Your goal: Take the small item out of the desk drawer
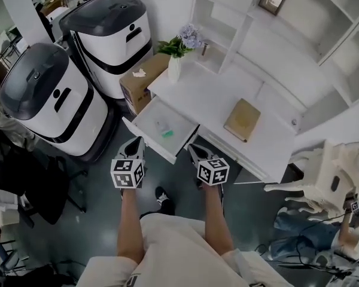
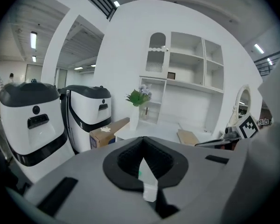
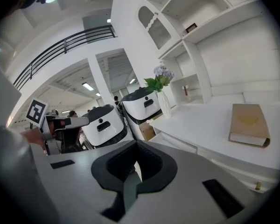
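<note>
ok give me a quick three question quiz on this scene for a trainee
1. True or false: the drawer stands open.
2. What lies on the desk top to the right of the drawer? A) a tan book B) a mug C) a laptop
3. Fill in: the small item in the drawer is coloured ____.

Key: 1 true; 2 A; 3 green.
</note>
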A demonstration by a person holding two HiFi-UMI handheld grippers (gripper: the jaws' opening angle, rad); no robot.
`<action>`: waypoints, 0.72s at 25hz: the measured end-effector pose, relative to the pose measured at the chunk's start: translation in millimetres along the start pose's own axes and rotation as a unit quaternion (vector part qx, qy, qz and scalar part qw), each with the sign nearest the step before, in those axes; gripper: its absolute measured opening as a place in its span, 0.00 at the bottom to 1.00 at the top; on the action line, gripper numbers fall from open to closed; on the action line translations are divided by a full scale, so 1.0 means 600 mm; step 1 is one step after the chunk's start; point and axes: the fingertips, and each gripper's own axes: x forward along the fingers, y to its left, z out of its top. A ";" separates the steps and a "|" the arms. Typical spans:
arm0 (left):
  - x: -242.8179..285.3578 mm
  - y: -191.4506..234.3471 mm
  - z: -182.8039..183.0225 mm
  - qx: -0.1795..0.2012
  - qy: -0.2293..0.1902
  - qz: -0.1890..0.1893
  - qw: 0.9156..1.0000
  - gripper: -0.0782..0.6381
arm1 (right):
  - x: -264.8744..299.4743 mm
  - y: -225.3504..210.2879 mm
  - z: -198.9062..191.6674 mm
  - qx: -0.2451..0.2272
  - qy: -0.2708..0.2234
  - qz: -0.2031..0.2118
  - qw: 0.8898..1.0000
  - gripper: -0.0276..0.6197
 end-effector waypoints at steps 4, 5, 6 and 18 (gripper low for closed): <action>0.048 0.018 -0.008 -0.020 0.010 -0.027 0.999 0.13 | 0.036 -0.039 0.007 0.025 -0.005 -0.023 0.999 0.08; 0.055 0.021 -0.011 -0.024 0.012 -0.033 0.999 0.13 | 0.040 -0.047 0.009 0.037 -0.013 -0.029 0.999 0.08; 0.061 0.023 -0.013 -0.028 0.014 -0.039 0.999 0.13 | 0.042 -0.054 0.013 0.051 -0.024 -0.034 0.998 0.08; 0.108 0.053 -0.034 -0.063 0.028 -0.060 0.996 0.13 | 0.068 -0.098 0.011 0.033 -0.014 -0.078 0.996 0.08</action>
